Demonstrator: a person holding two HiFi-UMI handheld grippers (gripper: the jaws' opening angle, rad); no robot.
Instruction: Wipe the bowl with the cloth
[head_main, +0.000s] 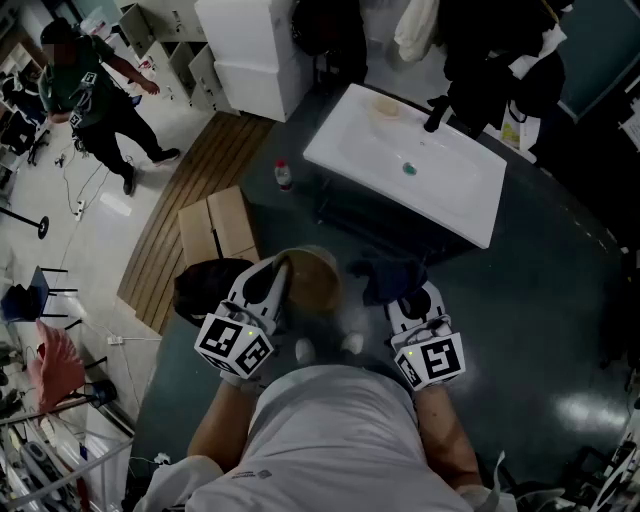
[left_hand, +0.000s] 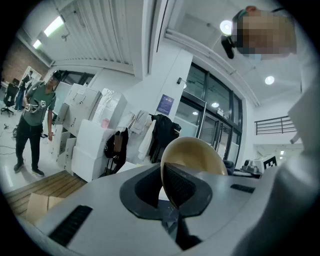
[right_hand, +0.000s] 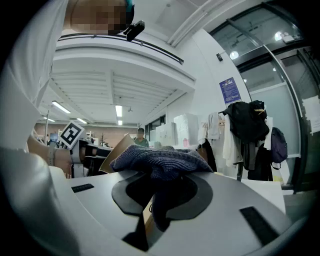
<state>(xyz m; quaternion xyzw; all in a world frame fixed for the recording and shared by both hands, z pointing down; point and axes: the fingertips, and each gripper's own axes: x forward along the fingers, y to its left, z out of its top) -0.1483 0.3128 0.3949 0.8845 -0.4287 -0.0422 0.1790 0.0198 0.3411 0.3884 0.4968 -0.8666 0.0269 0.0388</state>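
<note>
A tan bowl (head_main: 308, 280) is held up in front of the person's chest, its rim pinched by my left gripper (head_main: 278, 280), which is shut on it. In the left gripper view the bowl (left_hand: 197, 155) stands on edge between the jaws. My right gripper (head_main: 400, 290) is shut on a dark blue knitted cloth (head_main: 388, 275); that cloth (right_hand: 160, 160) bunches over the jaws in the right gripper view. Bowl and cloth are side by side, a small gap apart.
A white washbasin (head_main: 420, 165) with a black tap (head_main: 436, 110) stands ahead. Cardboard boxes (head_main: 218, 228) and a black bag (head_main: 210, 285) lie to the left on the dark floor. A small bottle (head_main: 284, 175) stands near the basin. Another person (head_main: 95, 95) stands far left.
</note>
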